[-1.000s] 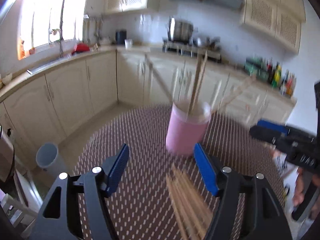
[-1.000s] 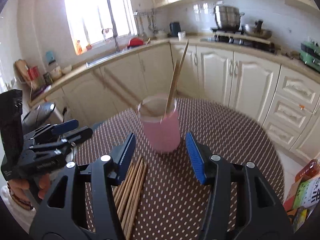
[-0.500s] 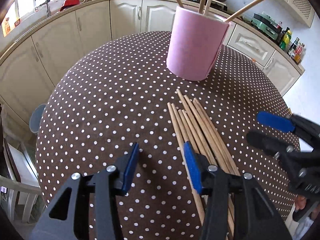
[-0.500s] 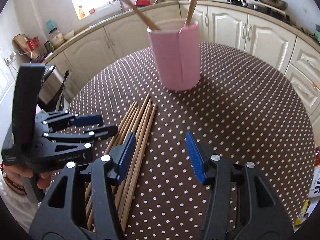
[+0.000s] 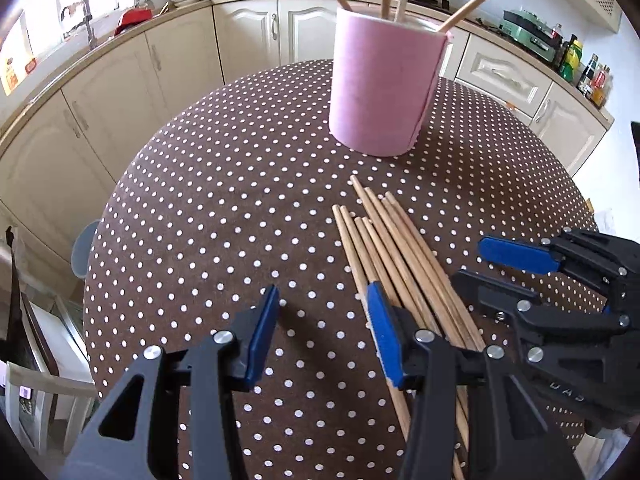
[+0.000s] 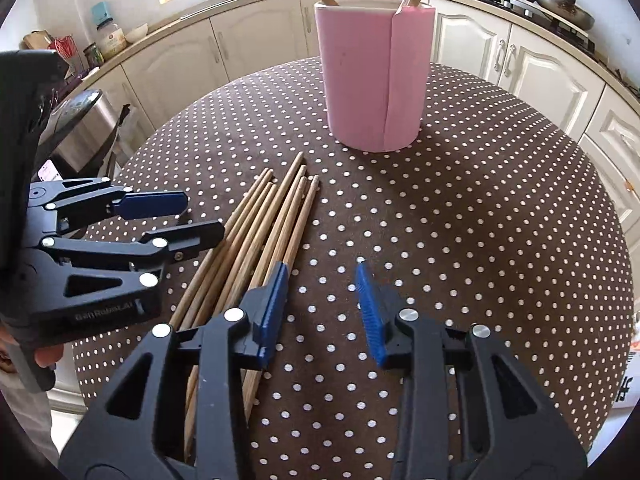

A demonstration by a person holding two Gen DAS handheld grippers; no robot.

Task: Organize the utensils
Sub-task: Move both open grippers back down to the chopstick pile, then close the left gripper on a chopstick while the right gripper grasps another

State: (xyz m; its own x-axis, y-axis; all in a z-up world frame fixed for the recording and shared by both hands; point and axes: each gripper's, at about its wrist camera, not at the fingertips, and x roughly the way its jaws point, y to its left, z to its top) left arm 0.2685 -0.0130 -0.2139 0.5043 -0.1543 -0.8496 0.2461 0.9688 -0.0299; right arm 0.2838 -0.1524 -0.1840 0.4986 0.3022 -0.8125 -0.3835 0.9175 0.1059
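Observation:
A pink cylindrical holder (image 5: 384, 88) stands on the far side of the round table, with several wooden chopsticks leaning in it; it also shows in the right wrist view (image 6: 374, 76). A bundle of several loose chopsticks (image 5: 396, 256) lies flat on the cloth in front of it, also seen in the right wrist view (image 6: 264, 236). My left gripper (image 5: 324, 328) is open and empty, its right finger just above the bundle's left edge. My right gripper (image 6: 320, 304) is open and empty, its left finger over the bundle's right edge.
The round table (image 5: 224, 208) has a brown white-dotted cloth. Cream kitchen cabinets (image 5: 120, 92) curve around behind it, with a stove and pans (image 6: 560, 4) at the back. A metal bin (image 6: 84, 120) stands left of the table.
Both grippers have tilted down from the room towards the table and moved lower and closer over the loose chopsticks. Both stay open.

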